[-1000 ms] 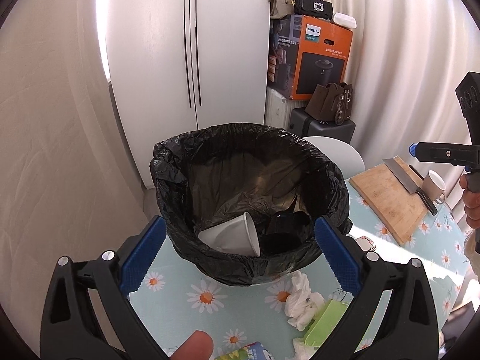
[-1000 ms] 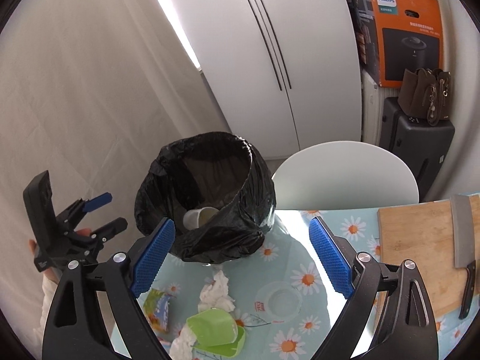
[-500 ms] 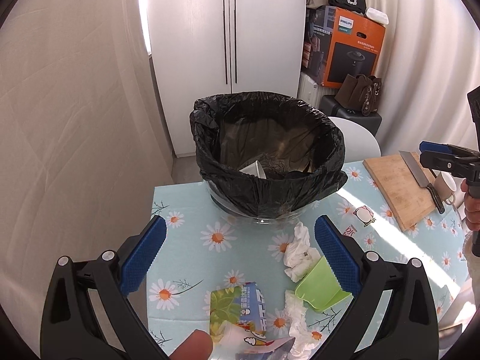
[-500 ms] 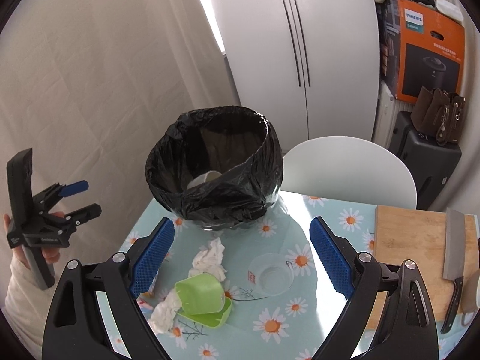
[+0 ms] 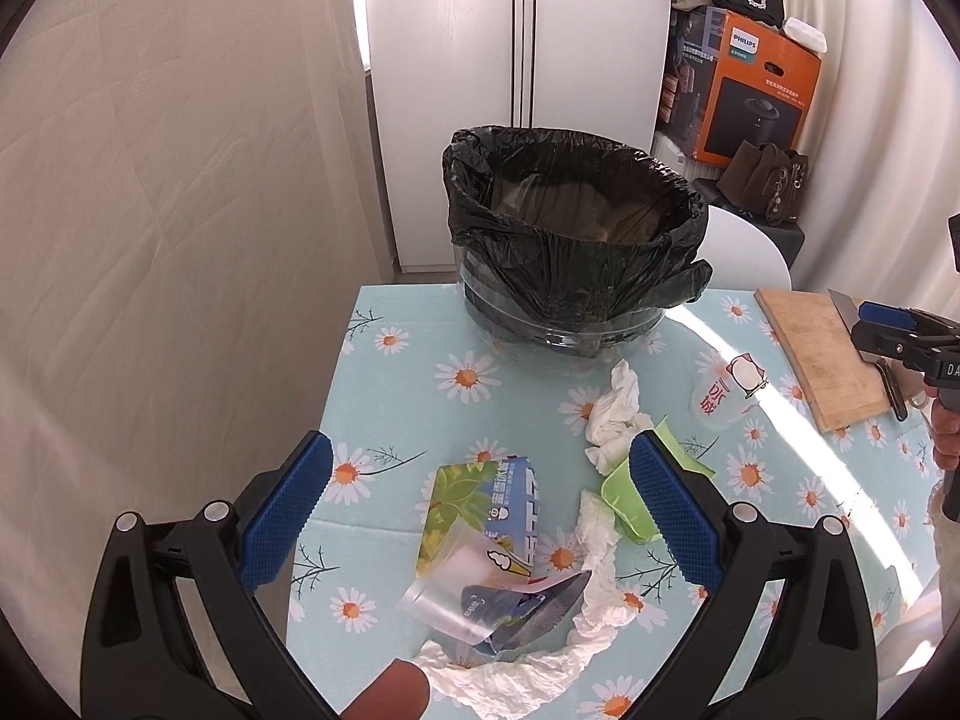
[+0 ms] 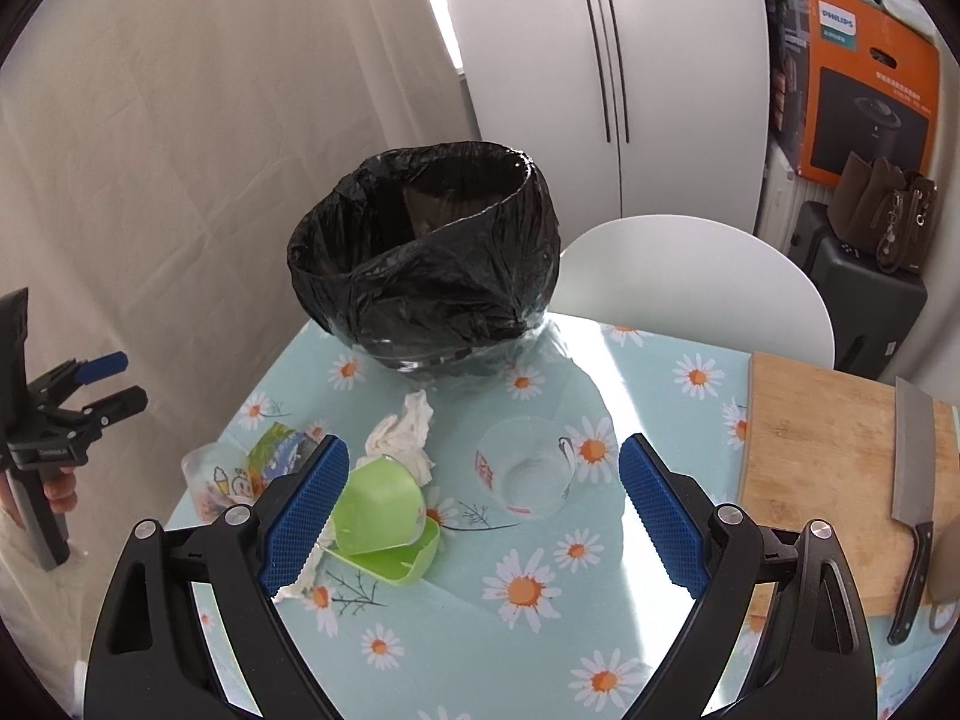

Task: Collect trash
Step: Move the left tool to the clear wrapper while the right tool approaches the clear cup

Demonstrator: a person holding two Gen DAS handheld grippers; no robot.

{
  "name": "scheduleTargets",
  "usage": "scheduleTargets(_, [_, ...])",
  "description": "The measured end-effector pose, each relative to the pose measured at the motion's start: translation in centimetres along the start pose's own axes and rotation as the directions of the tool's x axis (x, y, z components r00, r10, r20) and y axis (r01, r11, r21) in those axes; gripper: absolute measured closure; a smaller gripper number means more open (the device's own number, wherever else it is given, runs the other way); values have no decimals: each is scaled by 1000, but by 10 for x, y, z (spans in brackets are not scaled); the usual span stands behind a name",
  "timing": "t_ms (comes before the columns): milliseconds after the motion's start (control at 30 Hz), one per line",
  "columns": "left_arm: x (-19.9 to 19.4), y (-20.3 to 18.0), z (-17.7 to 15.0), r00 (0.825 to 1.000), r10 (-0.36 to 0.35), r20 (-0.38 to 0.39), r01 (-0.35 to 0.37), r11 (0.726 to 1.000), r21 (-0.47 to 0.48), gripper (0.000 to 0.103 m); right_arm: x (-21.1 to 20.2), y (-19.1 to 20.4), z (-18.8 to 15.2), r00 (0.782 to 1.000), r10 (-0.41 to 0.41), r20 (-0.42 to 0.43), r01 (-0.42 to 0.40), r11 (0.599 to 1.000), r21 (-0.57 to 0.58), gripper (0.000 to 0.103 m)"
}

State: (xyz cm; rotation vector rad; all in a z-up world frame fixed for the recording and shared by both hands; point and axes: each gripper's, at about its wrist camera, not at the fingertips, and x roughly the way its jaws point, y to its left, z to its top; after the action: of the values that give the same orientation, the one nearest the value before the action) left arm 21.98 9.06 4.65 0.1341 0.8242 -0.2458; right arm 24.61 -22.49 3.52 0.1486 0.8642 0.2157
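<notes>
While both grippers hang above the table (image 5: 396, 324), neither holds anything: left gripper (image 5: 480, 516) jaws wide apart, right gripper (image 6: 483, 516) jaws wide apart too. Bin (image 5: 570, 252) with black liner stands at the far end of the table, on the daisy cloth.

Trash lies loose near the bin. Crumpled tissue (image 5: 615, 414) sits just in front of it. Green cup (image 6: 378, 498) lies tipped on its side beside the tissue, resting on a green lid (image 6: 396, 561). Clear cup (image 6: 528, 474) stands right of the green one, between the right gripper's fingers in the right wrist view. Carton (image 5: 480, 510) lies flat between the left gripper's fingers, with a plastic wrapper (image 5: 480, 594) overlapping its near end. Long tissue strip (image 5: 558, 630) curls around the wrapper.

Cutting board (image 6: 834, 480) lies at the table's right side, a cleaver (image 6: 912, 468) on it. White chair (image 6: 690, 276) stands behind the table.
</notes>
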Motion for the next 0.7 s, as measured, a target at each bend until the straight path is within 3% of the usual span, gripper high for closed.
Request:
scheduleTargets(200, [-2, 1, -28, 1000, 4, -20, -5, 999, -36, 6, -2, -5, -21, 1000, -16, -21, 16, 1000, -2, 16])
scheduleTargets(700, [25, 16, -83, 993, -28, -114, 20, 997, -71, 6, 48, -14, -47, 989, -32, -141, 29, 999, -20, 16])
